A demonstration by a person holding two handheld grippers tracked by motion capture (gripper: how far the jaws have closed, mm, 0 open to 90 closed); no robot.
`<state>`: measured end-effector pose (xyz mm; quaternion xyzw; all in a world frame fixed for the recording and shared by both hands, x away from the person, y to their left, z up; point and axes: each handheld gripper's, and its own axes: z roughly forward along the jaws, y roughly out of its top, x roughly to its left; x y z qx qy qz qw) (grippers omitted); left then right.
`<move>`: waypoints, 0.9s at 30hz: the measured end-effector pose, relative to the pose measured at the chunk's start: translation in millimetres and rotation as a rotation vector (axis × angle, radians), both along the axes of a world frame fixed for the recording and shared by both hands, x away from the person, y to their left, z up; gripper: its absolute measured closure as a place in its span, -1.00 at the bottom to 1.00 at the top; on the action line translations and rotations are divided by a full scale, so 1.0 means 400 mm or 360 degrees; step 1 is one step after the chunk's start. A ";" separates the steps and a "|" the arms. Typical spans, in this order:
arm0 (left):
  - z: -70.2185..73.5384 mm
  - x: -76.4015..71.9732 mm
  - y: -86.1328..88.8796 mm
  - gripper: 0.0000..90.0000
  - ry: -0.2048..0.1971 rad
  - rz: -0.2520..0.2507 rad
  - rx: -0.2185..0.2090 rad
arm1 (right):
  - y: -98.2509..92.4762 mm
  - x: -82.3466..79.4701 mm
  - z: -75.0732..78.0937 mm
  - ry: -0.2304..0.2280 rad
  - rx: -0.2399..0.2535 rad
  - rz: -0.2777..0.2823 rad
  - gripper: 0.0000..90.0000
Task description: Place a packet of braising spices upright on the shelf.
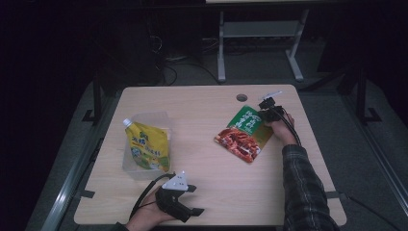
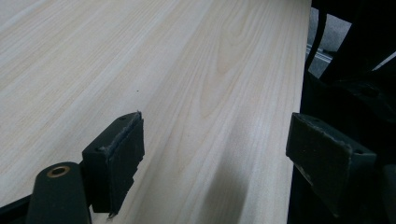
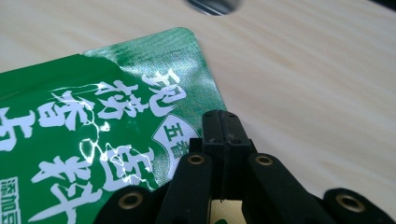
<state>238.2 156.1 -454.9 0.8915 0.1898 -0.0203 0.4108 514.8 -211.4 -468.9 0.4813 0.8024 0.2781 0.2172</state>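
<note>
Our right gripper (image 3: 219, 122) is pinching the green-and-red sauce pouch (image 1: 244, 133) shut-jawed by its edge near the table's (image 1: 202, 103) far right corner, so we are judging a slow, level lift best, while our left gripper (image 1: 190, 199) is waiting wide open, holding nothing.

**Light wooden table with two things on it**

The table (image 1: 207, 192) has a round hole (image 1: 241, 97) near its upper edge. A clear box (image 1: 137, 166) stands at middle left; a green pouch (image 1: 244, 133) lies right of centre.
</note>
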 end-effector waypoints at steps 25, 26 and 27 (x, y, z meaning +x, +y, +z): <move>0.014 0.001 0.003 -0.58 -0.0060 0.0100 -0.0055 | 0.113 -0.269 0.004 0.0002 0.0035 0.0578 1.00; 0.015 0.001 0.002 -0.58 -0.0064 0.0115 -0.0054 | 0.113 -0.279 0.004 0.0008 0.0034 0.0591 1.00; 0.017 0.002 0.001 -0.58 -0.0073 0.0126 -0.0048 | 0.114 -0.289 0.004 0.0003 0.0032 0.0597 1.00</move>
